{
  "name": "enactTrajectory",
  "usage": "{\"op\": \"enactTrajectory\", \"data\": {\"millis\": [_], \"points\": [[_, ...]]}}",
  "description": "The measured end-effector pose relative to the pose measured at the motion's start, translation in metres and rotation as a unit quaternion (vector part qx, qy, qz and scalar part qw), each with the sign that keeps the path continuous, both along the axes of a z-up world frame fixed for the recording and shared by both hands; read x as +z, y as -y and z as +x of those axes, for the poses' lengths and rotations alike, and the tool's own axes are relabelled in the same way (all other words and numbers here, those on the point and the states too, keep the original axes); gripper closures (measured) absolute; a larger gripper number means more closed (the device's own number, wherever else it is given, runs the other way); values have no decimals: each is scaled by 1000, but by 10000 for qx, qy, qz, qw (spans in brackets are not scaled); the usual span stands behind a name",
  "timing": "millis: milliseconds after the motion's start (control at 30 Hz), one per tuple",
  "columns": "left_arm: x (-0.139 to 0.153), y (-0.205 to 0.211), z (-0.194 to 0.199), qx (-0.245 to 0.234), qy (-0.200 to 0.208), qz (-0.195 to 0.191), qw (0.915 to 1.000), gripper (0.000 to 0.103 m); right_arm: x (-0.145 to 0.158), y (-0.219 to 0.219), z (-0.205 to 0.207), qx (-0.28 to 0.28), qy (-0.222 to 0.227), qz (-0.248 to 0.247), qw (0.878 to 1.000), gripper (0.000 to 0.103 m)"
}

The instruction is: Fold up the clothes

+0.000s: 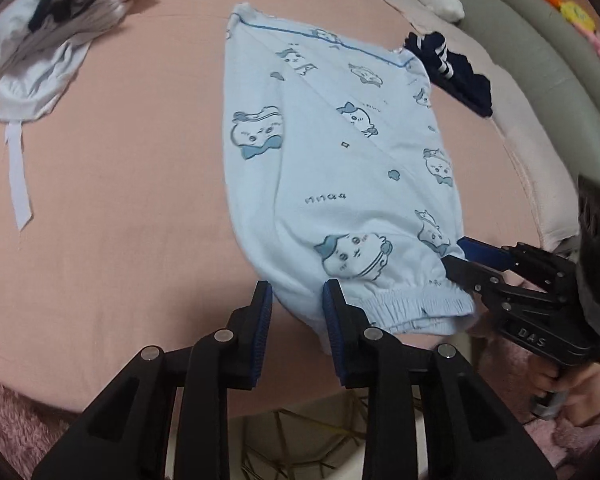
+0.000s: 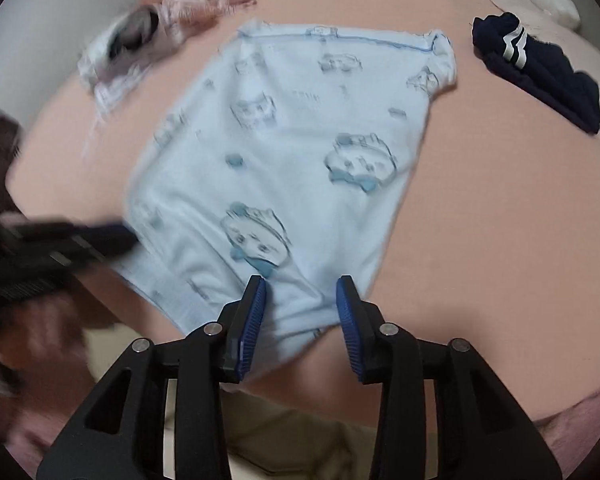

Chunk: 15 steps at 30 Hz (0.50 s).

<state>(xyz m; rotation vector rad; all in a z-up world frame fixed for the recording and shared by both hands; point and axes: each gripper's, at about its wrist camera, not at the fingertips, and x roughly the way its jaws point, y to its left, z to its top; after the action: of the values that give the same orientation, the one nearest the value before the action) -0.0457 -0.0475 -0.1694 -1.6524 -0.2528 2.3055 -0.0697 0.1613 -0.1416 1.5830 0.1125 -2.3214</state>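
Smooth pink bed [image 1: 120, 200]; soft printed blue pajama pants [image 1: 340, 168] lie flat.

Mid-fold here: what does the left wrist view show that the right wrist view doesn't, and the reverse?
Only the left wrist view: the pyjama print in sharp focus, a white strap trailing on the pink sheet, the grey-green sofa edge, and the right gripper at the elastic waistband.

Only the right wrist view: the waistband fabric between the right gripper's open fingers, and the left gripper, blurred.

Both: the light blue pyjama bottoms, the navy garment and the clothes pile.
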Motion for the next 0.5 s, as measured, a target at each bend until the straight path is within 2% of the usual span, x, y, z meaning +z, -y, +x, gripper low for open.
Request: {"op": "enactTrajectory", "data": {"millis": [67, 200, 267, 367, 400, 500], "points": [[1, 8, 3, 84, 2, -22, 10000, 76, 4, -9, 4, -120, 20, 38, 9999, 61], [3, 14, 5, 261, -165, 845, 9959, 76, 8, -14, 5, -252, -53, -180, 9995, 60], [9, 2, 1, 115, -383, 947, 9947, 76, 8, -13, 5, -292, -118, -360, 9989, 60], [-7, -11, -6, 103, -28, 444, 9990, 76, 9, -12, 4, -352, -214, -629, 9972, 58], [-13, -15, -8, 104, 110, 257, 9996, 76, 4, -10, 3, -355, -121, -516, 9980, 58], [-13, -6, 0, 110, 178, 336, 9992, 77, 1, -8, 10, -320, -10, -178, 9993, 58]]}}
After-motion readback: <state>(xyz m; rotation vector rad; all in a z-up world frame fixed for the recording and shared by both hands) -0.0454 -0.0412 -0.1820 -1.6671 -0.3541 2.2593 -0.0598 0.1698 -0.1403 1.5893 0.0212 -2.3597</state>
